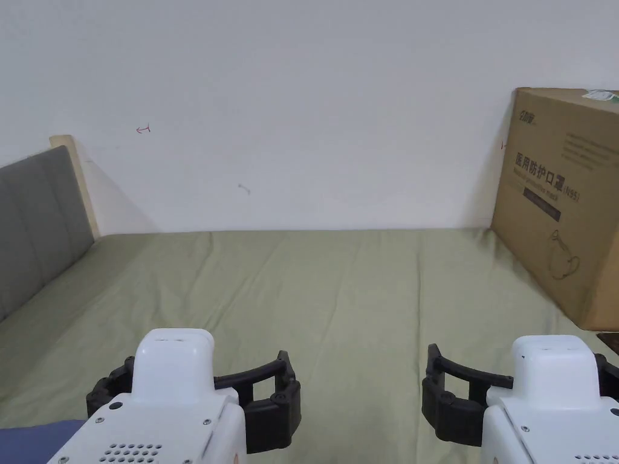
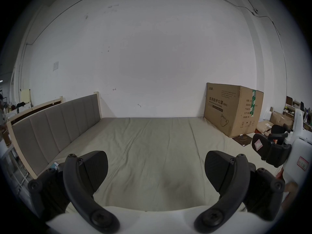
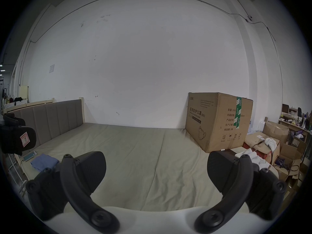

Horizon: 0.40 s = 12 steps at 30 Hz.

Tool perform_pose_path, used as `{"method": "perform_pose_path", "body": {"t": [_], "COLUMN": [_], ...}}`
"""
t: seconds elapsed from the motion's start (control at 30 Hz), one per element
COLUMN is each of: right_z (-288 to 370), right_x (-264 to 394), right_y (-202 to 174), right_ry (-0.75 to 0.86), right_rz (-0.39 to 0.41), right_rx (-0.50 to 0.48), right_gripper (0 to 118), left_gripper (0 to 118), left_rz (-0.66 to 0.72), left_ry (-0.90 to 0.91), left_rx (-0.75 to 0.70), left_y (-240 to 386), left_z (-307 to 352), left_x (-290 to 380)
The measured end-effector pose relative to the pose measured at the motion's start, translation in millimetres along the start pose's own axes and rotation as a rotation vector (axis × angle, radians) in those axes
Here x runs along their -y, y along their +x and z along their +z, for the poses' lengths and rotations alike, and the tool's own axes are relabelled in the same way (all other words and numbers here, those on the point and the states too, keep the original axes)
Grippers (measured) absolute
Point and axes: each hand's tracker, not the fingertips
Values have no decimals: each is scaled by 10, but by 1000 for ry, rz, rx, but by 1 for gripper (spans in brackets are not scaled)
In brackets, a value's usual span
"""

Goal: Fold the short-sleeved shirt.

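Note:
A blue garment (image 3: 44, 161) lies bunched on the green bed sheet (image 1: 338, 290) near the bed's front left edge. A corner of the blue garment (image 1: 33, 440) shows at the bottom left of the head view. My left gripper (image 1: 205, 359) hovers low over the front of the bed, just right of the garment, jaws wide apart and empty (image 2: 156, 155). My right gripper (image 1: 517, 356) is level with it farther right, also open with nothing between its jaws (image 3: 157, 155). Each gripper view catches the other gripper at its edge: the right gripper (image 2: 270, 136) and the left gripper (image 3: 15, 128).
A big cardboard box (image 1: 565, 205) stands on the bed's far right corner against the white wall. A grey padded headboard (image 1: 36, 223) runs along the left side. A phone (image 3: 29, 156) lies beside the garment. Boxes and clutter (image 3: 273, 146) sit past the bed's right edge.

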Motion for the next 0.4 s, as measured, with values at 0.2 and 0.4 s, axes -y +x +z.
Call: {"method": "perform_pose_path", "body": {"t": [0.2,0.4], "right_z": [-11,-20], "right_x": [-7,-11], "right_y": [-26,-47], "right_ry": [3,0], "right_rz": [10,18], "right_rx": [-6,-20], "right_gripper": [118,118], "left_gripper": [116,115], "left_rz": [-85,-7], "left_ry": [18,5], "left_rx": [-95,-11], "left_y": [58,3], "left_z": [-35,-27], "left_x": [10,-20]}}
